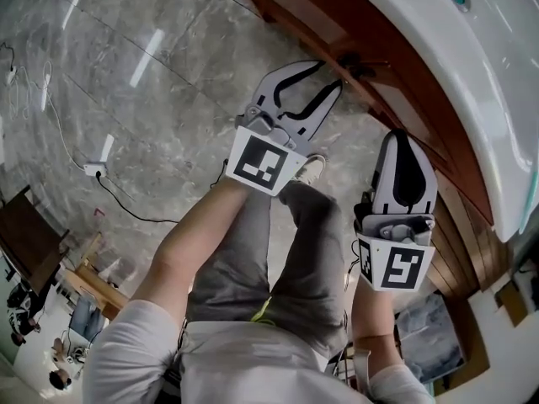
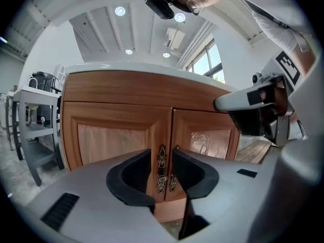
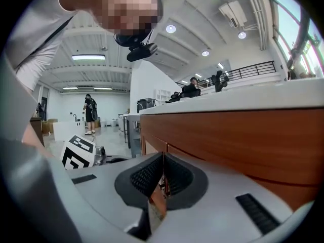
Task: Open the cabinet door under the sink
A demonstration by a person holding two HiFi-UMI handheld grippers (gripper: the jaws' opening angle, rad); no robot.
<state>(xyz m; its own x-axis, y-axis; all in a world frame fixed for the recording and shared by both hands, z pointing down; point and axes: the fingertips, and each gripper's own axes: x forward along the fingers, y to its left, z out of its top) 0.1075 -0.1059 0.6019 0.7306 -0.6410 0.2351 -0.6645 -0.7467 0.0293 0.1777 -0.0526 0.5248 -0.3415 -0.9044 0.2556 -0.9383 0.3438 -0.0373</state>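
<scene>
Closed cabinet doors (image 2: 116, 135) under the sink (image 1: 438, 74).
2 handles (image 2: 162, 168) are framed, seemingly untouched, by the left gripper's (image 1: 327, 76) spread jaws; the right gripper (image 3: 163, 158) is clenched empty.

No readable text, brand or number anywhere, square markers (image 1: 263, 163) carry only patterns

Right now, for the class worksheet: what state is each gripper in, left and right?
Left gripper: open, holding nothing.
Right gripper: closed, holding nothing.
</scene>
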